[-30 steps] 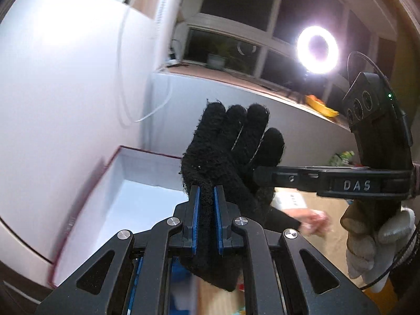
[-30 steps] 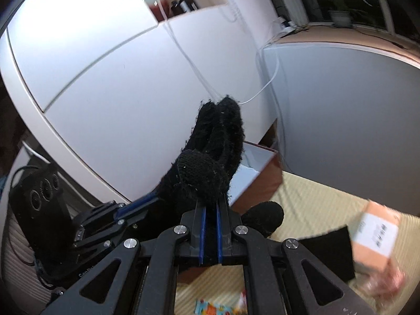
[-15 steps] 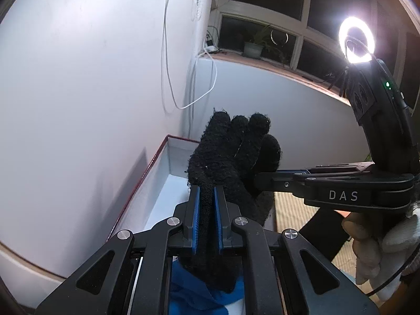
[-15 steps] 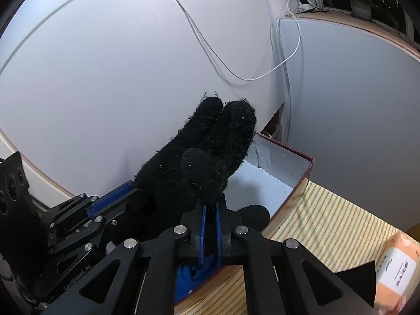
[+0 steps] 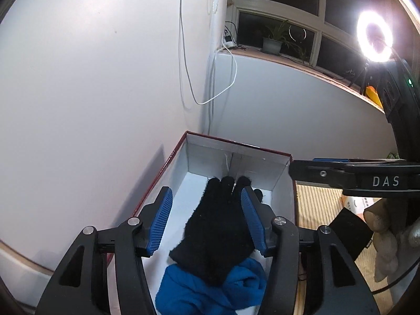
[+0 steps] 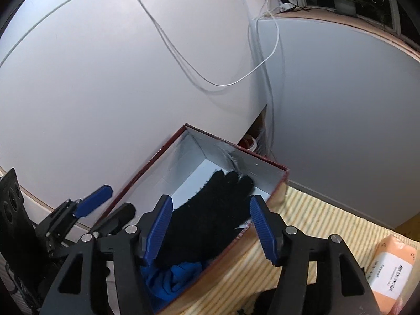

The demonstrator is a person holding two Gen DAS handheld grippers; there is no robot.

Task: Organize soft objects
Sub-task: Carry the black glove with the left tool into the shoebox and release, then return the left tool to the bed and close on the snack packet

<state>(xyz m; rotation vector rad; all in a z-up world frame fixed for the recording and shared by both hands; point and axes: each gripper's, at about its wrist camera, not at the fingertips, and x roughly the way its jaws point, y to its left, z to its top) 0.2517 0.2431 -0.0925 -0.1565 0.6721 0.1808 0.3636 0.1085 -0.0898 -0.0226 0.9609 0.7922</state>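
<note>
A black knit glove (image 5: pixel 218 228) lies flat inside a red box with white walls (image 5: pixel 210 147), its cuff resting on a blue cloth (image 5: pixel 210 291). My left gripper (image 5: pixel 207 220) is open above the glove, blue pads on either side, not touching it. My right gripper (image 6: pixel 211 227) is also open over the same glove (image 6: pixel 210 220) in the box (image 6: pixel 262 168); the blue cloth shows below it in the right wrist view (image 6: pixel 173 278). The right gripper's body (image 5: pixel 367 181) shows in the left wrist view and the left gripper's fingers (image 6: pixel 92 202) show in the right wrist view.
The box stands in a corner between white walls, on a striped yellow mat (image 6: pixel 302 236). An orange packet with a white label (image 6: pixel 391 270) lies at the right. A dark flat item (image 5: pixel 351 233) lies beside the box. White cables (image 6: pixel 236 78) hang on the wall.
Both grippers were shut on the glove and holding it upright; both have opened and the glove now lies in the box on the blue cloth.
</note>
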